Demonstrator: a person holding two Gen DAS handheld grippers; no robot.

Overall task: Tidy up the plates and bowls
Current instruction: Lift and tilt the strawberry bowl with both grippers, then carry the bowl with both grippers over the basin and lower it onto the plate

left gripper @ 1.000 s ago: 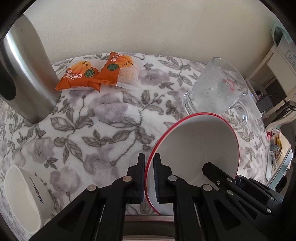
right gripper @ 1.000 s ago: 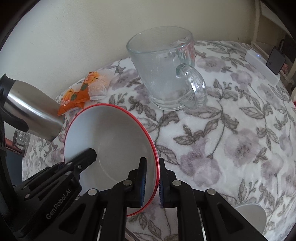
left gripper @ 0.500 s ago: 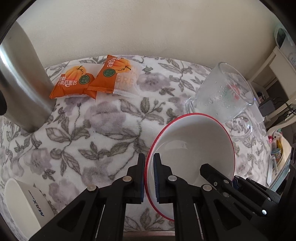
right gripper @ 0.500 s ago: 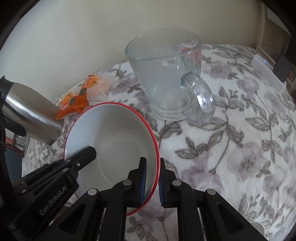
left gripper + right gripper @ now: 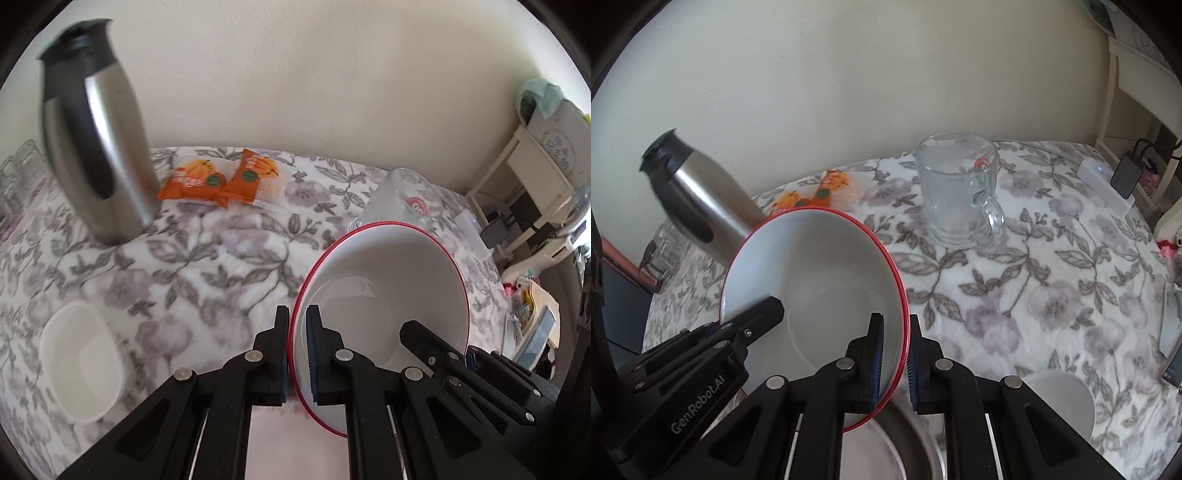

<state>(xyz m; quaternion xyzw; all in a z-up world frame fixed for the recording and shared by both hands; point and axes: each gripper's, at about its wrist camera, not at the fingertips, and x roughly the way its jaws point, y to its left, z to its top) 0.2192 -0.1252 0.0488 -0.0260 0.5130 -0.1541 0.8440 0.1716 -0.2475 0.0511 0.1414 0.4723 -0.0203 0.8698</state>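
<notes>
1. The floral tablecloth (image 5: 229, 258) is carrying a steel flask (image 5: 96, 147), a glass mug (image 5: 956, 192) and a small white bowl (image 5: 79, 358).
2. The red-rimmed bowl (image 5: 384, 291) is hanging tilted in the air above it.
3. The left gripper (image 5: 297, 350) and right gripper (image 5: 895, 360) are each clamping opposite rim edges; uneven pulling is risking a slip onto the mug.

A plain cream-painted wall (image 5: 295, 74) rises behind the desk, which wears a white cloth printed with grey flowers and leaves (image 5: 221, 251). A cream-white wooden shelf unit (image 5: 532, 173) stands at its right, in soft daylight.
</notes>
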